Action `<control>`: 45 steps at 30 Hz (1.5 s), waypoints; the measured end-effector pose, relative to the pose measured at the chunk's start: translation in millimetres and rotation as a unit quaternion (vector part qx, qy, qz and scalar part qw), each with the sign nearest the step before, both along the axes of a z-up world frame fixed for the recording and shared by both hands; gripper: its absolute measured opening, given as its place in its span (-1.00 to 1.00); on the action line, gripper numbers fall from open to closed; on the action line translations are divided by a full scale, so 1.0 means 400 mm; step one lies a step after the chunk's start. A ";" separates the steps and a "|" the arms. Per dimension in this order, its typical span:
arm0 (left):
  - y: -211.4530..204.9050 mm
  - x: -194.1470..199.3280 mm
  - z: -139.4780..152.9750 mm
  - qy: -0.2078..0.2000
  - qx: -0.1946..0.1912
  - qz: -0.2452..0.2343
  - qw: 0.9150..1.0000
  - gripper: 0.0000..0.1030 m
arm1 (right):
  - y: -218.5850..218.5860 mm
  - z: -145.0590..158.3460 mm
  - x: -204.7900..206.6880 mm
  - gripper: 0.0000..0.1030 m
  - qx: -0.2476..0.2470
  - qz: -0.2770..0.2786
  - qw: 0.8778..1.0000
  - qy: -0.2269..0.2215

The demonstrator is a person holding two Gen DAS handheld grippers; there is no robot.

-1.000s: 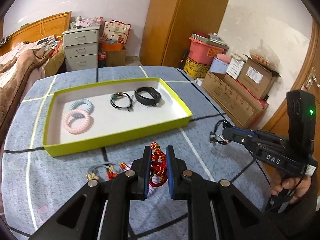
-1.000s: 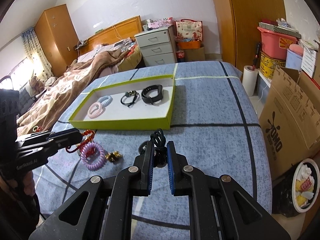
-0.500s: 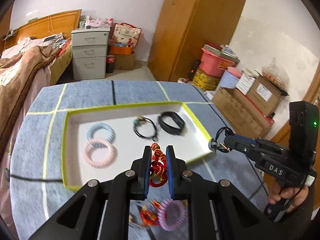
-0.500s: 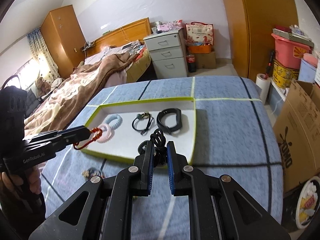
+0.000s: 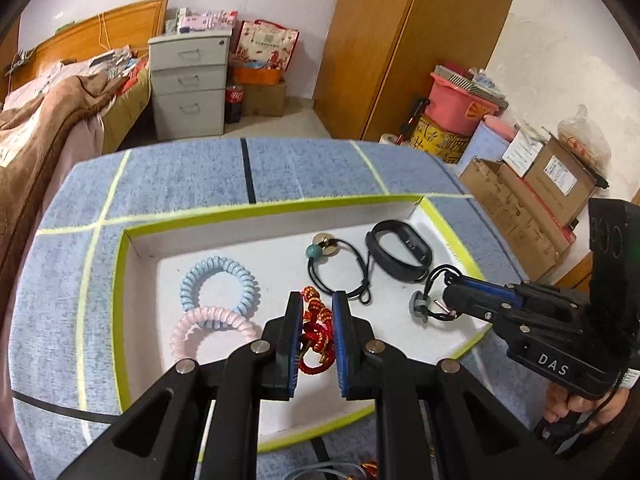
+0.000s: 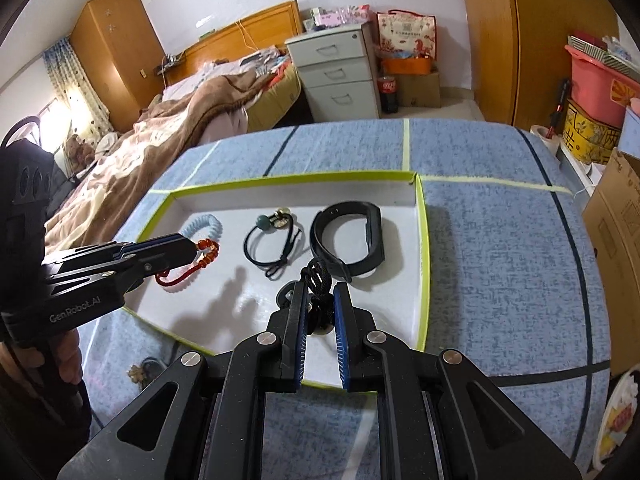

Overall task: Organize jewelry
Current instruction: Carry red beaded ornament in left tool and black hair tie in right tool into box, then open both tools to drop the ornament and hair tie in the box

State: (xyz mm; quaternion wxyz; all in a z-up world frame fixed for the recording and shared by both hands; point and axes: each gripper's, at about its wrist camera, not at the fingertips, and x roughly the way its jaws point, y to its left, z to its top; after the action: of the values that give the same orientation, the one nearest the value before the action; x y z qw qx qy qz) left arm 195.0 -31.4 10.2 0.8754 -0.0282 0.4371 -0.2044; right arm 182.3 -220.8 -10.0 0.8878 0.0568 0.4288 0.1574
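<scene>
My left gripper is shut on a red beaded cord bracelet and hangs over the white, lime-edged tray. My right gripper is shut on a black cord bracelet with a grey bead, over the tray's near right part. In the tray lie a blue coil band, a pink coil band, a black cord bracelet with a teal bead and a black wristband. From the left wrist view the right gripper shows at right; the right wrist view has the left gripper at left.
The tray rests on a blue checked tablecloth. Outside its near edge lie a small gold-flower piece and more loose jewelry. Cardboard boxes stand off the right side, and a bed lies to the left.
Both grippers have moved forward from the bare cloth to above the tray, each still holding its bracelet. The loose pieces on the cloth have dropped behind, near the bottom edge.
</scene>
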 end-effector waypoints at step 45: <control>-0.011 -0.073 -0.003 0.007 0.016 0.011 1.000 -0.01 | -0.015 0.015 -0.048 -0.21 -0.044 -0.014 0.999 -0.011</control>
State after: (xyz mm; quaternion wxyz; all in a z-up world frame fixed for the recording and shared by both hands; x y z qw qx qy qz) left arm 165.8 -35.9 9.0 0.8751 -0.0202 0.4458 -0.1870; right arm 163.0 -226.9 -3.9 0.8964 0.0214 0.4243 0.1265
